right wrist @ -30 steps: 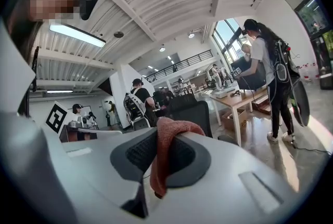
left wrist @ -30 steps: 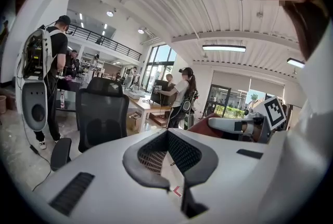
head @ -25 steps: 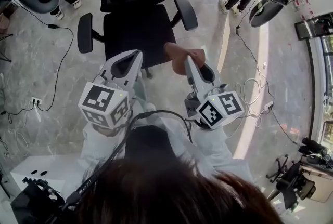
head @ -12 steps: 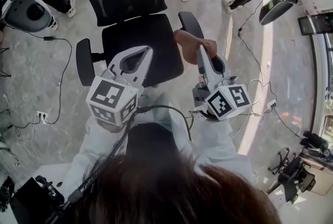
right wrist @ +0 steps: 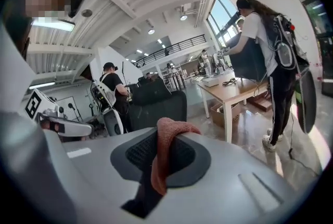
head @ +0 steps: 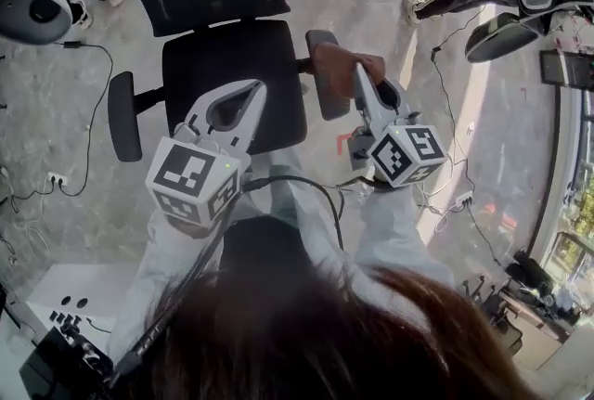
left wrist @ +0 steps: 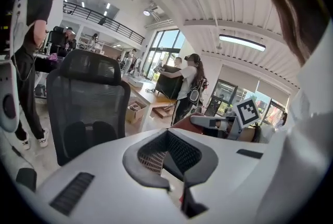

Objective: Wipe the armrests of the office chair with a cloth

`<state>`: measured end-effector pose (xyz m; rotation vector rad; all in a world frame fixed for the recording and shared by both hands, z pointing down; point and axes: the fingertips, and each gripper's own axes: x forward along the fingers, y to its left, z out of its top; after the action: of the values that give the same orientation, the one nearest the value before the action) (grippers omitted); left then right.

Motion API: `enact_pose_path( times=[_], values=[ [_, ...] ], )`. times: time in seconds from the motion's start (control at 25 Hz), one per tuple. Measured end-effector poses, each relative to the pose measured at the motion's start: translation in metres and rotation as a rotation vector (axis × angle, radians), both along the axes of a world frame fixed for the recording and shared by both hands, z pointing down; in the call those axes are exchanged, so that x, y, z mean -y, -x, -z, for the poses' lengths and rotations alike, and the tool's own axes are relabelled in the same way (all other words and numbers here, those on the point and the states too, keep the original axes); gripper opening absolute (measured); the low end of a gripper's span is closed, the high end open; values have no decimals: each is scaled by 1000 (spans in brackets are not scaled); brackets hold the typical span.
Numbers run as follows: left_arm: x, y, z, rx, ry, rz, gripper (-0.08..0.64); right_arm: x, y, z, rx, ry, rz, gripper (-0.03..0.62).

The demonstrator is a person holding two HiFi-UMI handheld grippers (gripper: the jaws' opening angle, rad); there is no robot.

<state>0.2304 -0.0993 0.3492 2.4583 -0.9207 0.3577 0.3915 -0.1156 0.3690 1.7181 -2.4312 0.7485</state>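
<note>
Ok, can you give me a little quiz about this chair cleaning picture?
1. True or false: the left claw is holding the cloth.
2. What colour is the cloth? A blue, B reddish-brown, C white.
3. Fill in: in the head view, the cloth overlaps one black ____ of the office chair.
Key: 1 false, the right claw pinches it. 2 B. 3 armrest.

Bright daylight; fisheye edges warp, dark vignette.
</note>
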Motion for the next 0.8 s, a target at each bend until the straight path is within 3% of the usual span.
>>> enact_pose_path(
  times=[0.16,0.32,0.4,0.48,0.56,0.68,0.8],
  values=[
    [8,-5,-17,11,36,67,2,51,-23,-35,-169,26,111,34],
    [2,-3,-36,22,75,127,2,92,-23,-90,-398,61,274,34],
    [-4,-3,-44,35,81,149,2,102,-20,-127,-454,108,343,34],
    [-8,-2,-51,45,88,166,2,104,-14,-164,-406,187,387,34],
    [-13,-3,-55,46,98,175,2,96,-9,-198,-300,310,400,34],
    [-20,-4,-54,45,103,171,2,69,-7,-233,-146,522,354,32],
    [-24,-6,-52,42,107,162,2,47,-11,-237,-81,599,280,32]
  ],
)
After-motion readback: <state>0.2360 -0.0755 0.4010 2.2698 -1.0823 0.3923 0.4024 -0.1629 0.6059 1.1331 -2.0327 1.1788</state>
